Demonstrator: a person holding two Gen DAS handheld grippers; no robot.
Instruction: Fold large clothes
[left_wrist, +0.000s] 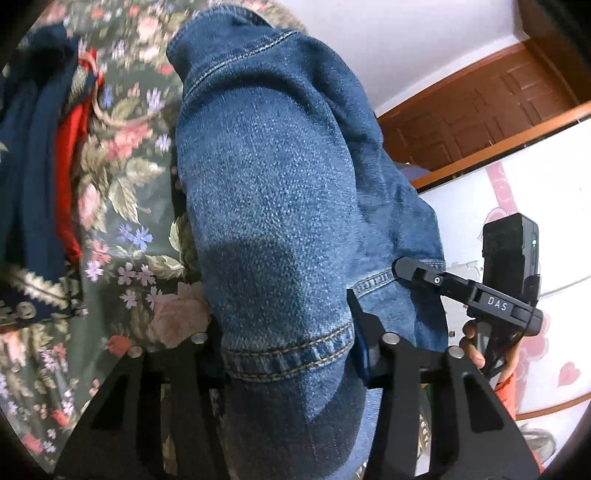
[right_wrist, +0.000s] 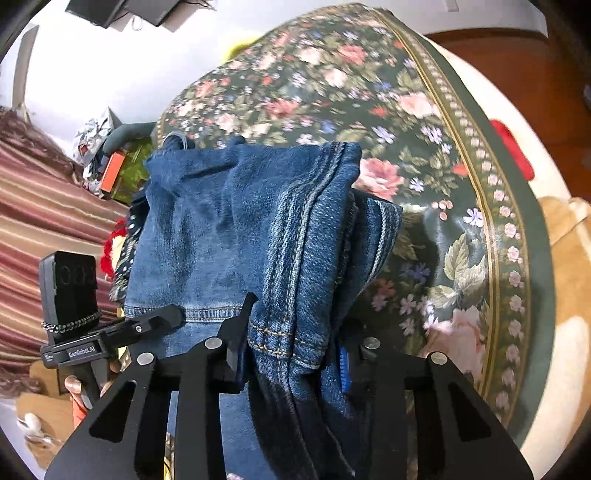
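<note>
Blue denim jeans (left_wrist: 273, 184) hang bunched over a table covered by a dark floral cloth (left_wrist: 122, 192). My left gripper (left_wrist: 288, 354) is shut on a stitched hem of the jeans, and denim fills the gap between its fingers. In the same view my right gripper (left_wrist: 400, 266) grips the neighbouring hem from the right. In the right wrist view the jeans (right_wrist: 221, 229) lie folded in thick layers with a seam running down the middle. My right gripper (right_wrist: 291, 350) is shut on that hem, and my left gripper (right_wrist: 173, 315) holds the edge to its left.
A navy garment (left_wrist: 33, 147) and a red one (left_wrist: 72, 155) lie on the floral cloth (right_wrist: 332, 74) at the left. A brown door (left_wrist: 480, 110) stands behind. A striped fabric (right_wrist: 44, 206) and clutter lie left of the table. The table's rounded edge (right_wrist: 517, 258) runs along the right.
</note>
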